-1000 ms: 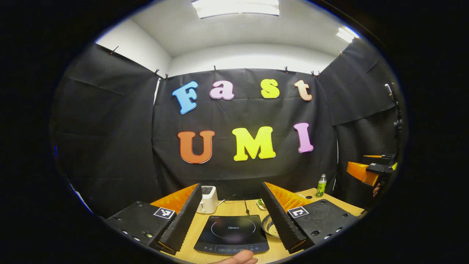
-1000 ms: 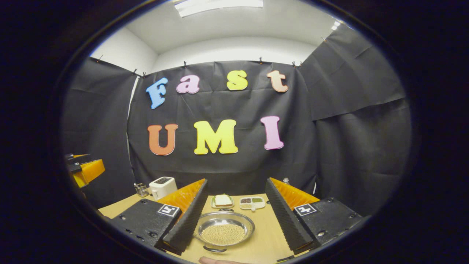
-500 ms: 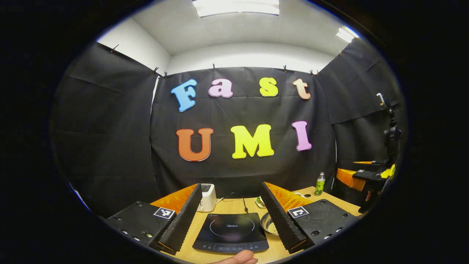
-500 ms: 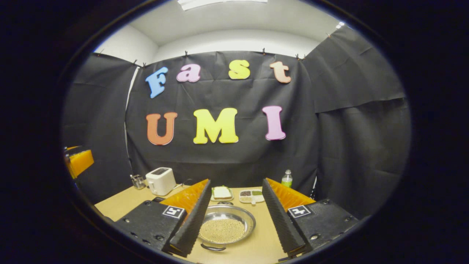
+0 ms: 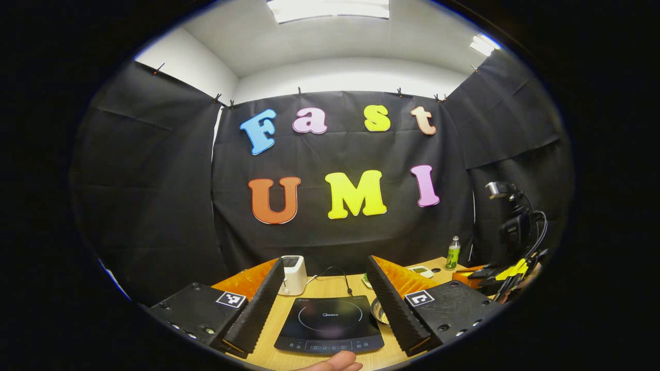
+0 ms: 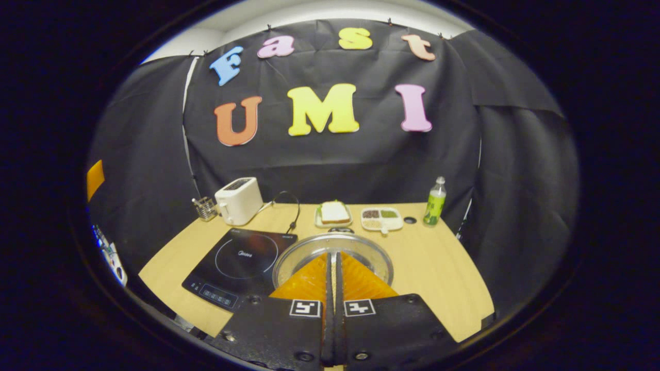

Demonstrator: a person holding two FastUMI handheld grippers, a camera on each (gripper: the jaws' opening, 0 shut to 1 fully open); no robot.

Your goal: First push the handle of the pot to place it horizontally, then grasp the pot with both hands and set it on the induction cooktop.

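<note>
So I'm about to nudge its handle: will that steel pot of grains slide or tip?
The pot looks wide and shallow, so it should slide or turn on the smooth wooden table rather than tip. It appears smooth polished metal, likely slippery for the right gripper, whose jaws are together. Any grain load would add weight and could shift if jolted.

The induction cooktop [image 6: 242, 262] bears a small brand mark reading "Midea".
</note>
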